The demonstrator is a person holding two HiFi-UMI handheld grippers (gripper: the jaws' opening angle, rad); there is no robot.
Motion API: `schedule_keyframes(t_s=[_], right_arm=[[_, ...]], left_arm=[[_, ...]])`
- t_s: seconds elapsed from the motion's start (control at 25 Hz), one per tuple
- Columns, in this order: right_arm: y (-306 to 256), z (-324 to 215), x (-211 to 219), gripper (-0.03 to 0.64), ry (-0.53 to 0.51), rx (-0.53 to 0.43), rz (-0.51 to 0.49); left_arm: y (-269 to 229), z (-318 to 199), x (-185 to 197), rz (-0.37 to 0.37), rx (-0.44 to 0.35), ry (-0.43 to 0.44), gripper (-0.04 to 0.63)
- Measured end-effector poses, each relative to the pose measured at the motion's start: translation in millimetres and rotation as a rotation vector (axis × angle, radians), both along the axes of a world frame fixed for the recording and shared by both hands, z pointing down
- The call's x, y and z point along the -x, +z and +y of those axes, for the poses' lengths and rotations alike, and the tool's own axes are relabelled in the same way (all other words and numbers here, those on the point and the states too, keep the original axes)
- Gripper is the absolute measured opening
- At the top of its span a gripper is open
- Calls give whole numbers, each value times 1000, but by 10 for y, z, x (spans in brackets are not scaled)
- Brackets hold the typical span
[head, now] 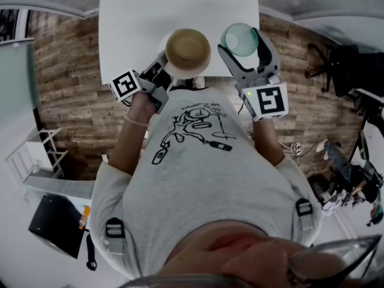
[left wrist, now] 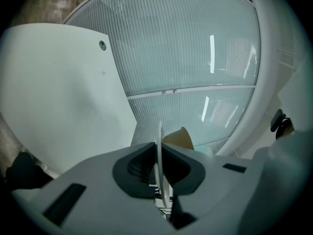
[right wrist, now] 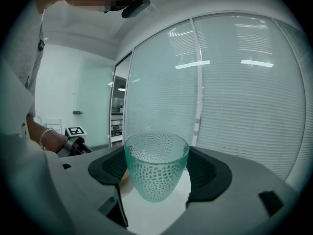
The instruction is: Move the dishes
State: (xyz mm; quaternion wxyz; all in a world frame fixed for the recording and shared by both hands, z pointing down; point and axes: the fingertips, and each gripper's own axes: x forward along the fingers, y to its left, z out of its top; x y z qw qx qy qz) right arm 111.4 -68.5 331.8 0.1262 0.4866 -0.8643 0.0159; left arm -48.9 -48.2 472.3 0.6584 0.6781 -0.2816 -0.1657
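The left hand-held gripper (left wrist: 159, 169) is closed tight on the thin edge of a flat white plate (left wrist: 160, 141), which carries a round, matt brown bowl (head: 188, 50) over the near edge of the smooth white worktop (head: 150, 11). The right hand-held gripper (head: 246, 51) is clamped on a green glass cup (right wrist: 156, 173) with a dimpled wall, upright and empty, beside the bowl
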Motion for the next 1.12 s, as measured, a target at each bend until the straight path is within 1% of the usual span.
schedule_keyframes(t_s=[0.16, 0.32, 0.48, 0.72, 0.92, 1.12], right_arm=[[35, 3, -101, 380, 31, -2, 5], [166, -1, -206, 380, 65, 30, -1], [297, -14, -305, 380, 90, 17, 10], [509, -38, -416, 380, 119, 31, 19], [718, -69, -492, 380, 142, 35, -9], [962, -96, -572, 380, 160, 42, 19]], left_arm=[[-13, -6, 2, 5, -4, 0, 20], [-29, -9, -9, 15, 0, -1, 20], [-40, 0, -16, 8, -6, 7, 20], [-60, -19, -19, 11, -6, 9, 20], [-73, -30, -8, 17, -4, 4, 20], [-82, -20, -4, 13, -11, 1, 20]])
